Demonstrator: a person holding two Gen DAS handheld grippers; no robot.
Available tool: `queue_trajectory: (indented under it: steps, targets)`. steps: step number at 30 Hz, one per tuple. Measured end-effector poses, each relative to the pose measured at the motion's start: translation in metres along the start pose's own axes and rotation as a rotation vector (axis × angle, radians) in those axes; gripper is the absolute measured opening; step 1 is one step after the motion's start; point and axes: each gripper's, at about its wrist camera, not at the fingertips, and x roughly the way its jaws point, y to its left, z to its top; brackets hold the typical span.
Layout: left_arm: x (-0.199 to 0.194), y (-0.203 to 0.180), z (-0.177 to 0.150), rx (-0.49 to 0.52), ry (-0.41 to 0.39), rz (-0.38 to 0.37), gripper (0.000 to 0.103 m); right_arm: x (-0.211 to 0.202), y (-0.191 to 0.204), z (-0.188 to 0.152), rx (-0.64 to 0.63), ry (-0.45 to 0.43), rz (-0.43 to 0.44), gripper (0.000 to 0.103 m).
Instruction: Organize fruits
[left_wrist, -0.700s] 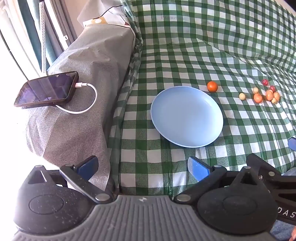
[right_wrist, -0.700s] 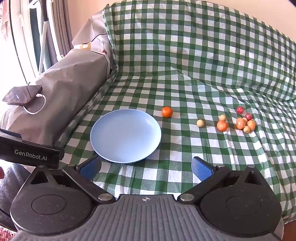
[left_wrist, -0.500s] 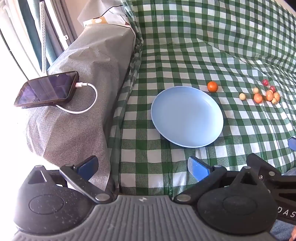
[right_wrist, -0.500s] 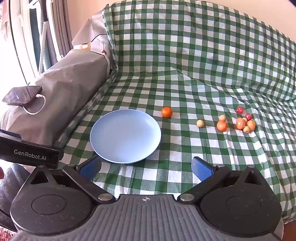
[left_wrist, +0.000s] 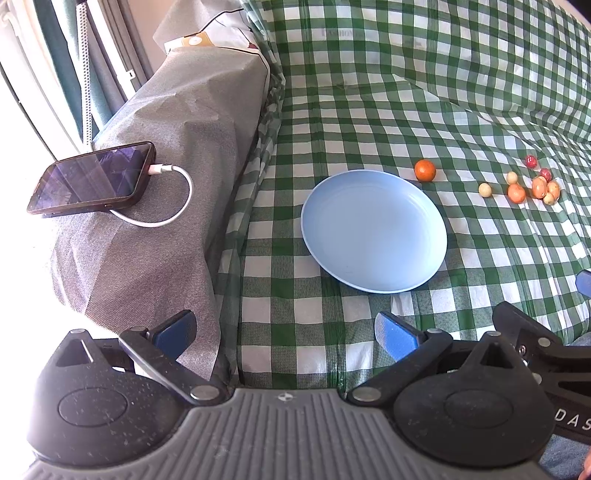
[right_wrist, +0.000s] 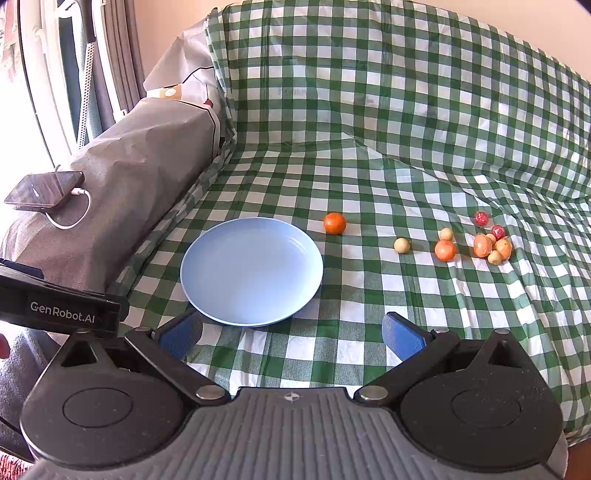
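An empty light-blue plate (left_wrist: 373, 230) (right_wrist: 251, 271) lies on the green checked cloth. Just beyond its far right rim sits one orange fruit (left_wrist: 424, 170) (right_wrist: 335, 223). Further right lie several small fruits: a pale ball (right_wrist: 402, 245), another orange (right_wrist: 445, 250), a tight cluster of orange and pale ones (right_wrist: 493, 246) (left_wrist: 541, 187), and two red ones (right_wrist: 481, 218). My left gripper (left_wrist: 284, 332) hangs open near the cloth's front left, short of the plate. My right gripper (right_wrist: 291, 332) is open too, in front of the plate, nothing between its fingers.
A grey-covered armrest (left_wrist: 177, 147) rises to the left, with a phone (left_wrist: 92, 179) on a white charging cable (left_wrist: 173, 206) on top. The checked cloth climbs a backrest (right_wrist: 406, 92) behind. A window and curtains stand at the far left.
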Motion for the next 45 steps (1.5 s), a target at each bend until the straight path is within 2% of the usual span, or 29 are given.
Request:
queue_trajectory:
  steps: [19, 29, 34, 37, 42, 45]
  targets:
    - [0.004, -0.005, -0.001, 0.016, 0.016, 0.001, 0.103, 0.002, -0.004, 0.002, 0.021, -0.005, 0.01, 0.102]
    - [0.009, -0.008, 0.001, 0.026, 0.037, 0.011, 0.103, 0.011, -0.003, -0.004, 0.049, 0.002, 0.052, 0.102]
    - [0.015, -0.017, 0.006, 0.045, 0.06, 0.005, 0.103, 0.016, -0.016, -0.005, 0.099, -0.004, 0.071, 0.102]
    - [0.02, -0.027, 0.014, 0.053, 0.075, -0.017, 0.103, 0.02, -0.036, -0.003, 0.153, -0.036, 0.028, 0.102]
    - [0.036, -0.056, 0.04, 0.072, 0.095, -0.053, 0.103, 0.028, -0.079, -0.007, 0.226, -0.175, -0.1, 0.102]
    - [0.049, -0.081, 0.064, 0.094, 0.085, -0.087, 0.103, 0.04, -0.111, -0.011, 0.268, -0.173, -0.162, 0.102]
